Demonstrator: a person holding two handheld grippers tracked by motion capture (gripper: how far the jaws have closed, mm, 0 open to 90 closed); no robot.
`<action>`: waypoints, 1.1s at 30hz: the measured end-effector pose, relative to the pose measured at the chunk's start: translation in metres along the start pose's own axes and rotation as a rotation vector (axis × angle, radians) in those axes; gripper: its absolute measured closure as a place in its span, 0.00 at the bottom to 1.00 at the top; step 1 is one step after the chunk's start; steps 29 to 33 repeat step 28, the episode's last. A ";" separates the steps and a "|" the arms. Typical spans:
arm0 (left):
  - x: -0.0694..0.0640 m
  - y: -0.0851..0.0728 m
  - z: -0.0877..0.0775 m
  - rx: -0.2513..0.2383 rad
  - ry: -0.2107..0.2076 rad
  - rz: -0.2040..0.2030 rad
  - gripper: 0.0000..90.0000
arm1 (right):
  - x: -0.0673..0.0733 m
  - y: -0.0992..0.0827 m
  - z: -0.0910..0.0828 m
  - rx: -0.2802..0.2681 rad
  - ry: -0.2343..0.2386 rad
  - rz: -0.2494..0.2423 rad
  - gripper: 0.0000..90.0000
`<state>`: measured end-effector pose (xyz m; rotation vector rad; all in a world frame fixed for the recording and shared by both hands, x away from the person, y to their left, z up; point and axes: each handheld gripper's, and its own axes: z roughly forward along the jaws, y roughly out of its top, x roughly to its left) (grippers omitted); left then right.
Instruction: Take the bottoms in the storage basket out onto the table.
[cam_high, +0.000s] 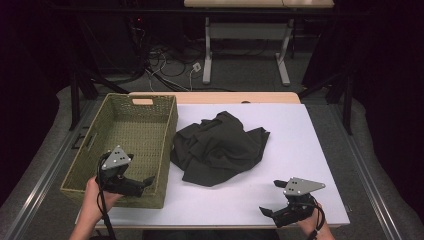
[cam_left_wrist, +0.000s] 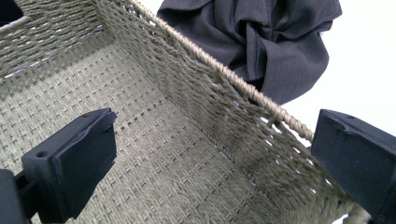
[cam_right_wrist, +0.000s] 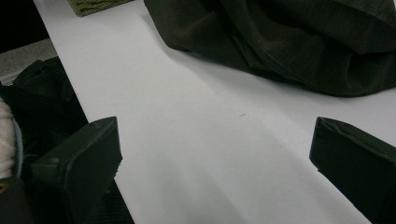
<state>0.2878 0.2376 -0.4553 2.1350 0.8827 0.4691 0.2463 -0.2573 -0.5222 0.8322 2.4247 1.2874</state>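
Here, nearest you, your right hand-held gripper hovers spread and empty over the white desk; your left hand-held gripper, also spread, straddles the woven basket's near right wall. Beyond lies the crumpled dark garment, just beside the basket. This looks like the approach step: next, reach forward and pinch a fold.

— What's beyond the white tabletop?

— Grey floor, with a tangle of cables at far left of centre, and a second table on white legs at the far end.

— And the sides?

— Dark curtains left and right; metal rails flank the tabletop. The light falls mainly on the table.
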 end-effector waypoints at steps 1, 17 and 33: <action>0.000 -0.001 -0.001 0.001 0.004 0.005 0.00 | 0.000 0.000 0.000 -0.001 -0.005 -0.005 0.02; -0.012 -0.019 -0.014 -0.047 0.037 -0.009 0.00 | 0.000 0.000 0.000 0.000 -0.002 -0.008 0.02; -0.020 -0.033 -0.020 -0.073 0.029 -0.040 0.00 | 0.000 0.000 0.000 0.002 -0.004 -0.010 0.02</action>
